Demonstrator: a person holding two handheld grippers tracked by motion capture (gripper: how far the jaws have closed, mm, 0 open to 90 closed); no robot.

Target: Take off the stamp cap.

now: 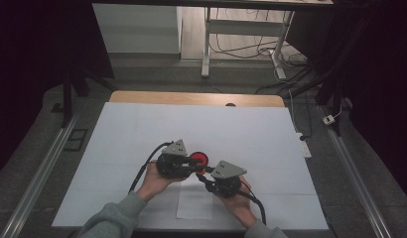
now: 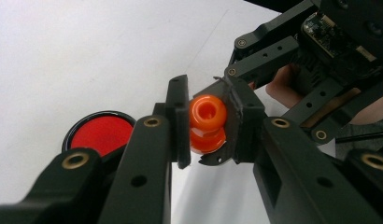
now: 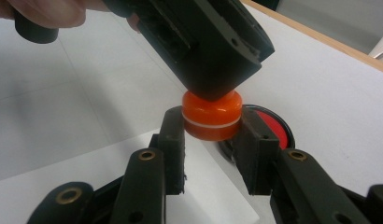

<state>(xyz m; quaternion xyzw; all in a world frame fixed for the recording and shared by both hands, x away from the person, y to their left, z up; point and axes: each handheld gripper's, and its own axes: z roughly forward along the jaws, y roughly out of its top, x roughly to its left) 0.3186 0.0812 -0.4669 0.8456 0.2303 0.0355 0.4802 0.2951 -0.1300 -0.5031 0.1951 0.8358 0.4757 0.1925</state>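
While both hands hang over the white table (image 1: 142, 129), I have my left gripper (image 2: 206, 128) clamped tight on an orange piece (image 2: 207, 122), and my right gripper (image 3: 212, 140) pinches the same piece (image 3: 211, 119) lower down, jaws closed on its sides. A red disc (image 1: 199, 159) lies on the table just beyond, at twelve o'clock.

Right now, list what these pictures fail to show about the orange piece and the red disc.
- Orange piece: its sides are covered by the left claw in the left gripper view; its top is hidden by that claw's body in the right gripper view, where the right claw flanks it.
- Red disc: partly behind a jaw in both gripper views.
- High view: the orange piece is too small to make out.
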